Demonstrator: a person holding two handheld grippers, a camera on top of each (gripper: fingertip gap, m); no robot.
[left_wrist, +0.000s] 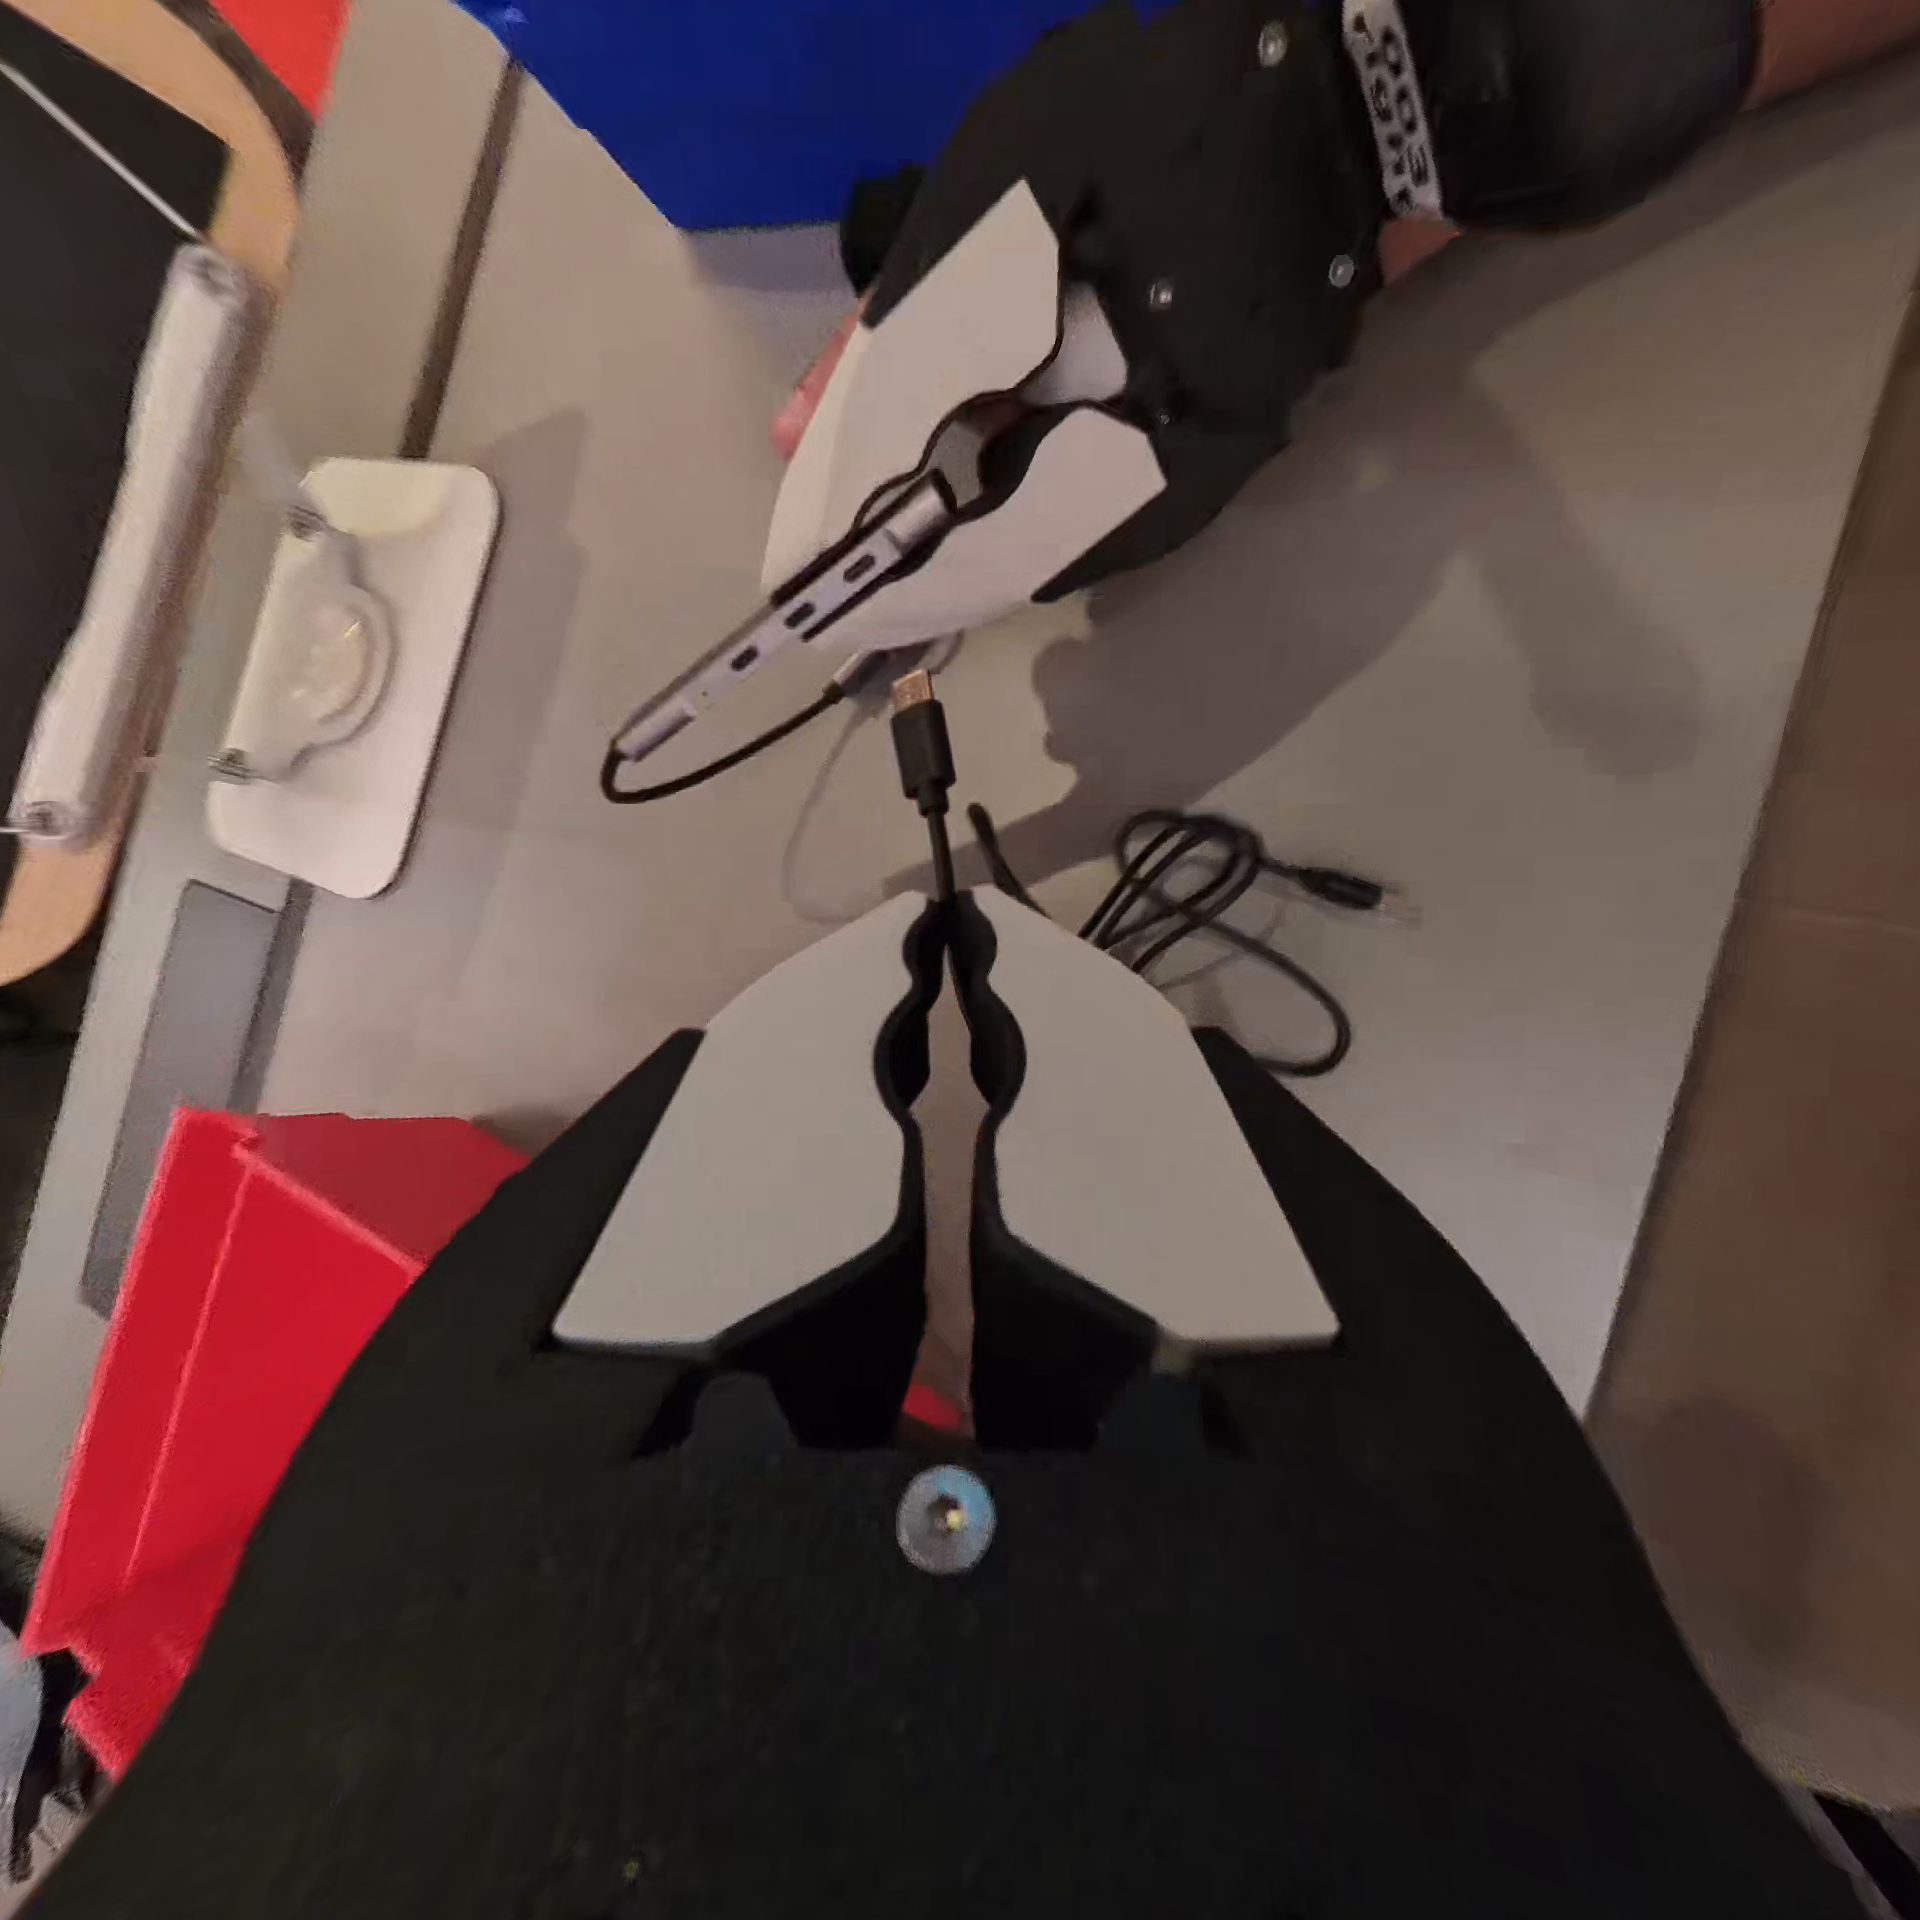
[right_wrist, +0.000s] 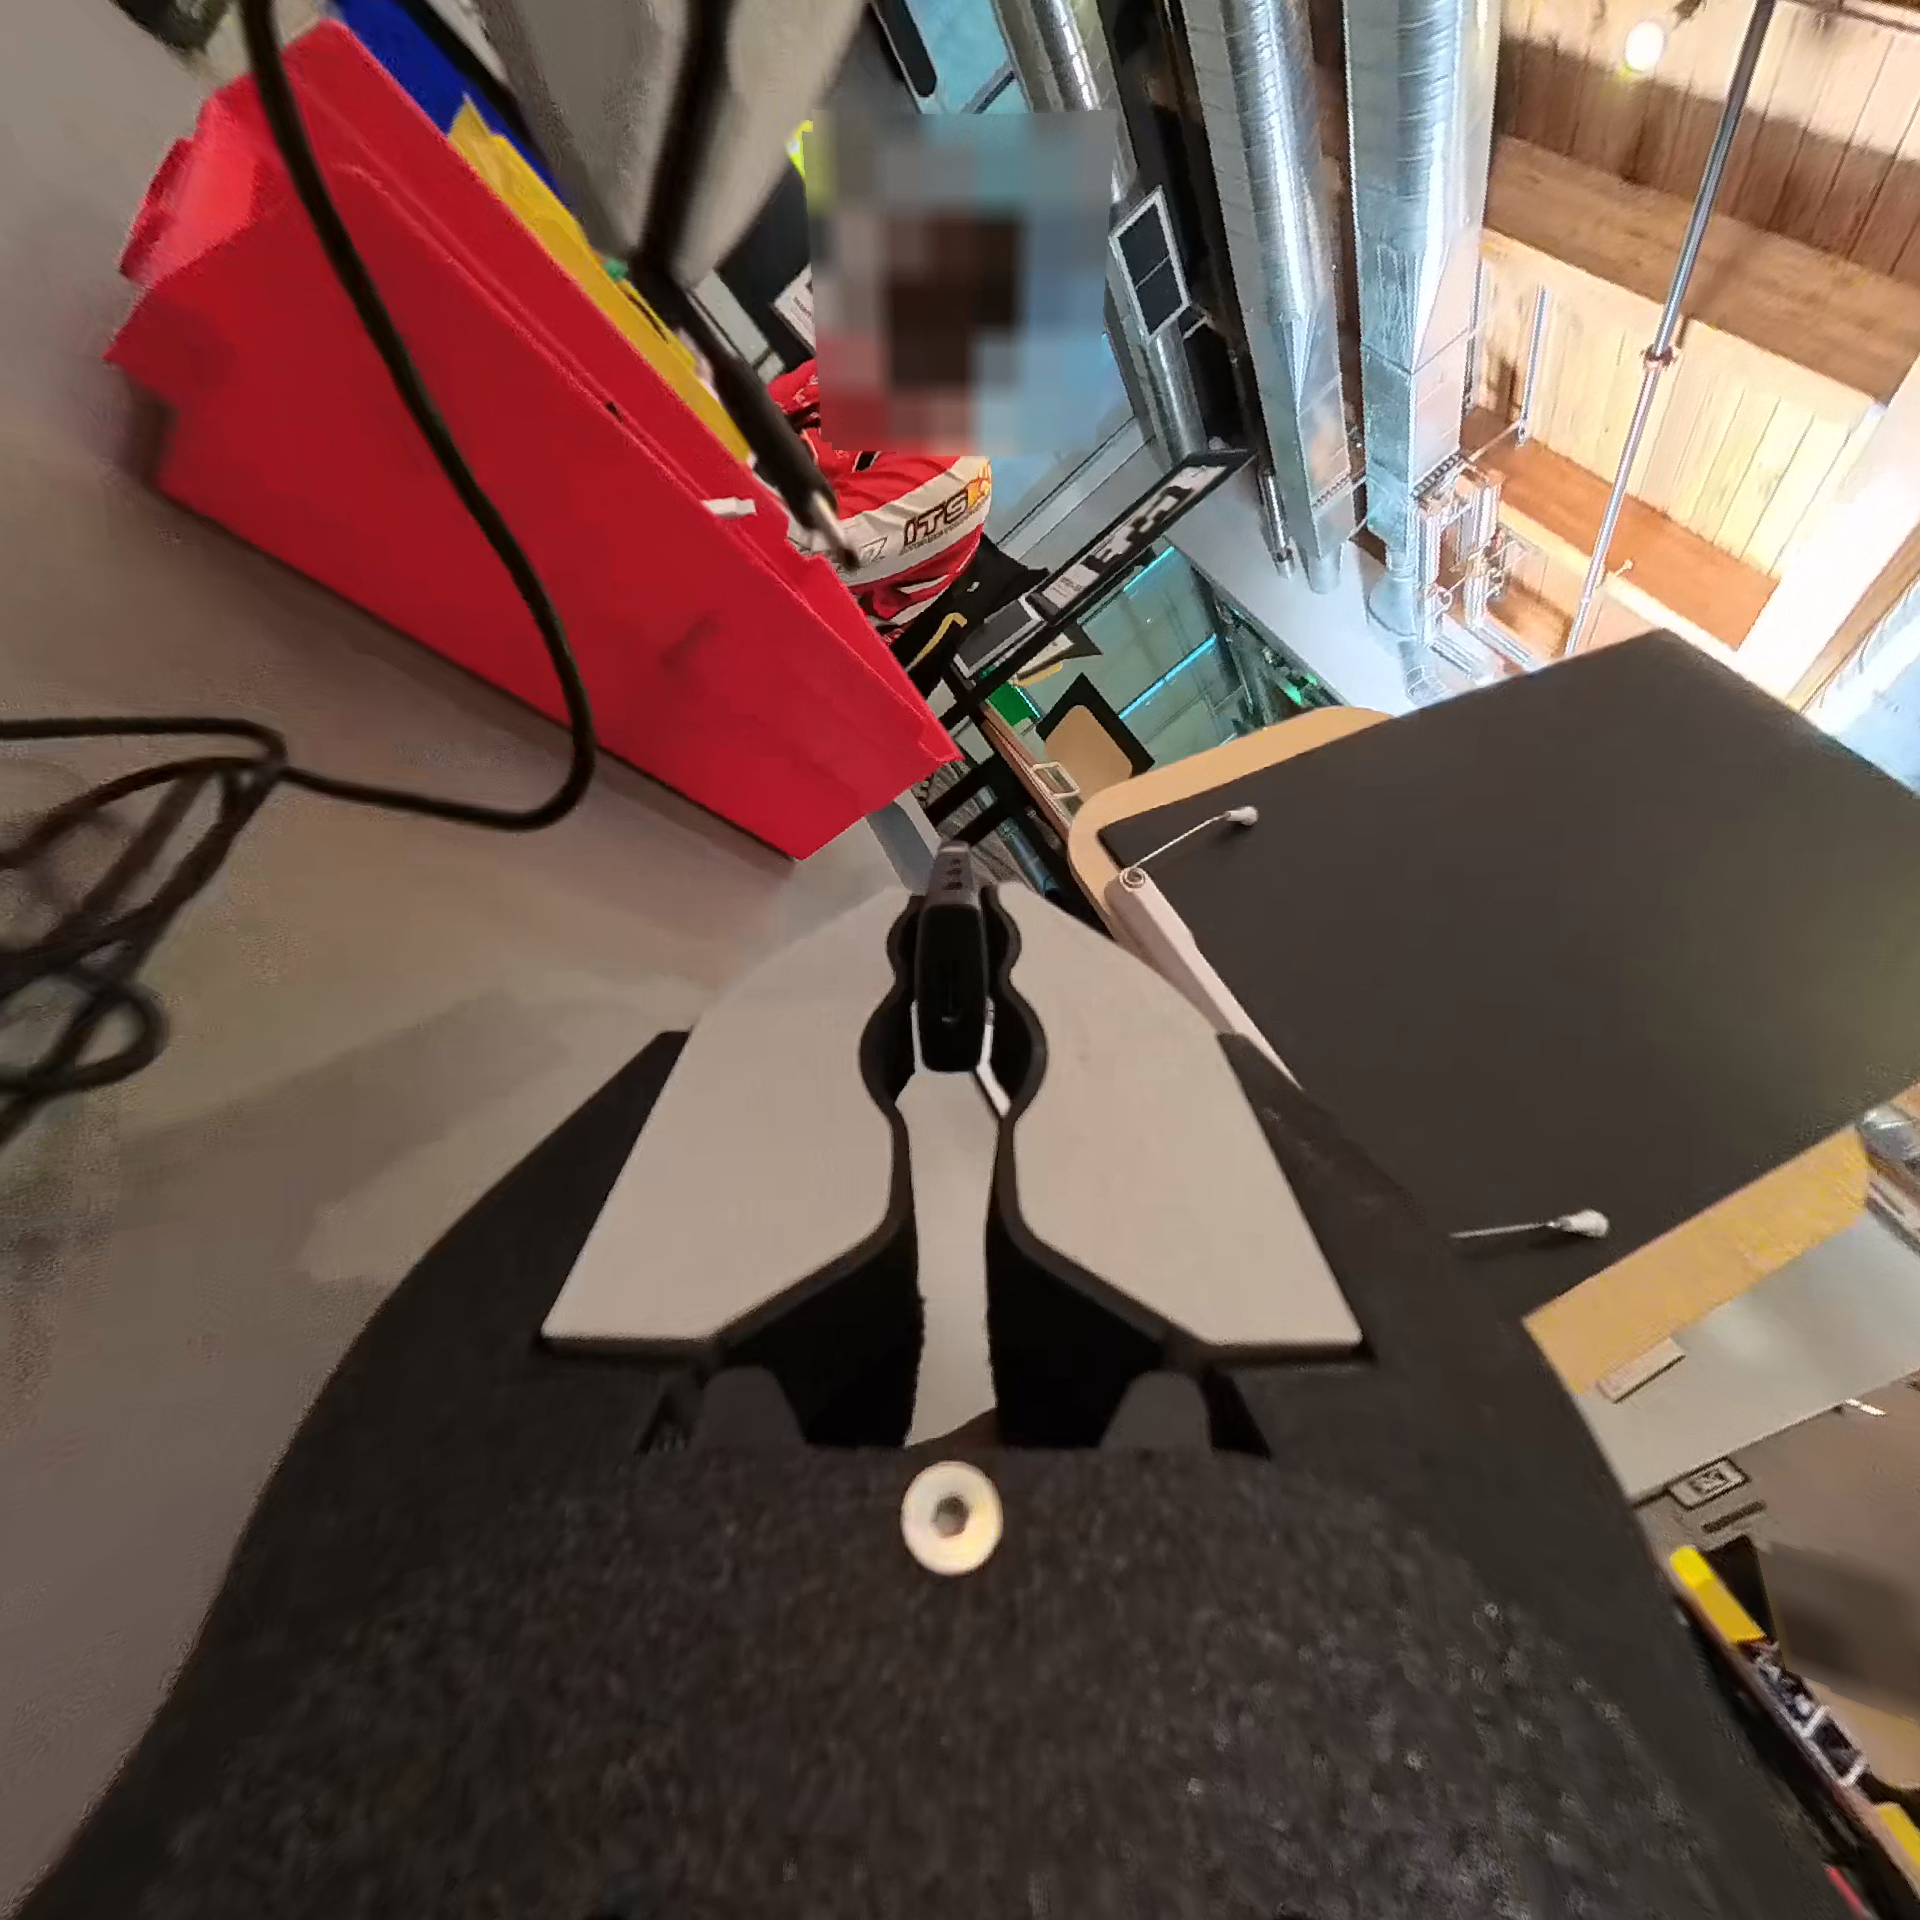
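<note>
**A:** My left claw (left_wrist: 948, 914) is pinching the black cable (left_wrist: 940, 831) just behind its plug (left_wrist: 923, 743), tip free and close to the silver hub (left_wrist: 769, 634). The right claw (right_wrist: 951, 914) is clamped on that hub, held above the desk (left_wrist: 1403, 727).

**B:** What worries you?

**A:** I hold cord, not plug body, so I'd guess the plug could swivel or buckle if pushed and miss a port. The hub is gripped at 1 end only; it may pivot.

**B:** Anything you can't see?

**A:** The right wrist view shows the hub end-on, ports hidden. Both views are blurred. The coiled black cable (left_wrist: 1216, 894) passes behind my claw, so I can't tell whether it's the same cord.
</note>
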